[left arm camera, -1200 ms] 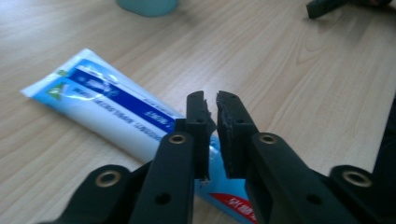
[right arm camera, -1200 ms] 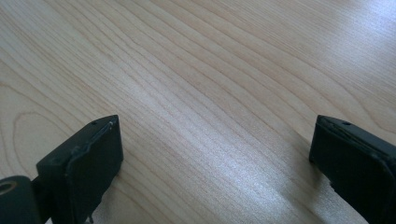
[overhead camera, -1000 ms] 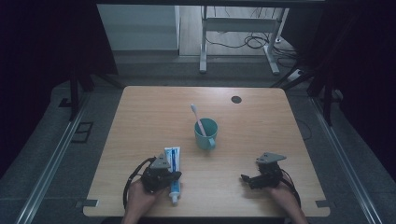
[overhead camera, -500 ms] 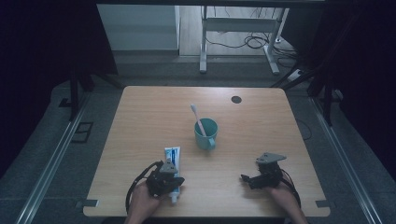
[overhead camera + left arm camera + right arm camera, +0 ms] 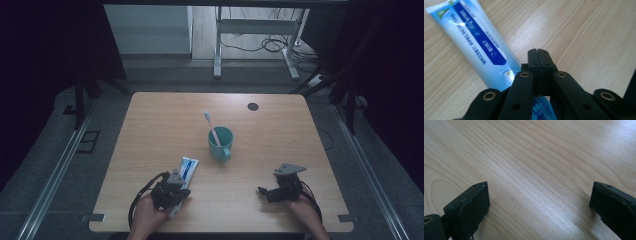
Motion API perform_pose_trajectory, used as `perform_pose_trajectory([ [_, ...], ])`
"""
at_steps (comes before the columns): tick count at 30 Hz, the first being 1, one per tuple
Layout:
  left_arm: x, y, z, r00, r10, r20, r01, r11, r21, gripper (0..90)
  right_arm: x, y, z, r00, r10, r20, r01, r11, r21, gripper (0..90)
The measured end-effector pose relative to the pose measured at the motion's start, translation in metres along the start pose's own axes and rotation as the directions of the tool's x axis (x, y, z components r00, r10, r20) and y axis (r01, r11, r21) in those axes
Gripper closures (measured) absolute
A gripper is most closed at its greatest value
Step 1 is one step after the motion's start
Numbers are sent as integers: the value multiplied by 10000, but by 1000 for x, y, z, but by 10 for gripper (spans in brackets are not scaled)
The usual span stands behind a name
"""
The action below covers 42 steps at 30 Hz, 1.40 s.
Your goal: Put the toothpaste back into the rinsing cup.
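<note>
- Risk 1: the left gripper (image 5: 539, 53) is sitting with its jaws pressed together, nothing between them, right over the cap end of the blue-and-white plastic toothpaste tube (image 5: 477, 46). If it's pushing down or sliding like that, it's likely shoving the tube across the light wooden table (image 5: 165, 120) instead of picking it up.
- Risk 2: the tube is lying flat & looks soft; a pinch at the thin crimped end is prob. folding or slipping out, a hard pinch mid-body could be squeezing paste toward the cap.
- Risk 3: jaws need opening before any grab. Opening while resting on the tube could be nudging it askew, maybe toward the table's near edge, which is close.
- Risk 4: the teal cup w/ handle (image 5: 220, 143), holding a pink-and-white toothbrush (image 5: 212, 127), is standing just beyond the tube's far end. A careless sweep fwd could be tipping the cup or knocking the brush out.
- Where the tube is lying rel. to the cup: nearer the person & to the cup's left, running diagonally, far end pointing toward the cup, near end under the left gripper (image 5: 171, 189). Not touching the cup.
- In the left gripper view the tube is passing beneath and left of the clenched jaw tips, not gripped.
- The right gripper (image 5: 537, 205) is resting on bare wood w/ jaws spread wide, empty; in the high view it (image 5: 274, 192) is sitting near the person, to the cup's right, well apart from the tube.
</note>
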<state>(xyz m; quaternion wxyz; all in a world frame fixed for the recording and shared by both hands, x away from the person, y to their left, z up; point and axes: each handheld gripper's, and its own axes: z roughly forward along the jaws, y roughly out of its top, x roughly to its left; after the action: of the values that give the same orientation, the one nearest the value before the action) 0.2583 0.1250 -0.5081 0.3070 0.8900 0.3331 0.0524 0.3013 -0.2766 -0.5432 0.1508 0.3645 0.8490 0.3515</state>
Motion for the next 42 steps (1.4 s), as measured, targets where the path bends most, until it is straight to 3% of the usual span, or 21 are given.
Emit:
perform_pose_trajectory([
  [16, 24, -13, -9, 9981, -369, -502, 384, 9989, 287, 897, 0, 0, 0, 10000, -6, 1, 6, 10000, -1, 27],
  [24, 26, -15, -13, 9985, -381, -396, 393, 9988, 305, 886, 0, 0, 0, 10000, -2, 0, 2, 10000, -1, 27],
  [31, 28, -11, -27, 9981, -419, -449, 425, 9990, 127, 795, 0, 0, 0, 10000, -3, 4, 3, 10000, -1, 27],
  [35, 31, -9, -35, 9963, -410, -758, 419, 9991, 110, 707, 0, 0, 0, 10000, -1, 2, 1, 10000, 0, 27],
  [42, 38, -9, -39, 9939, -414, -1018, 484, 9965, 677, 591, 0, 0, 0, 10000, -3, 3, 3, 10000, -1, 27],
])
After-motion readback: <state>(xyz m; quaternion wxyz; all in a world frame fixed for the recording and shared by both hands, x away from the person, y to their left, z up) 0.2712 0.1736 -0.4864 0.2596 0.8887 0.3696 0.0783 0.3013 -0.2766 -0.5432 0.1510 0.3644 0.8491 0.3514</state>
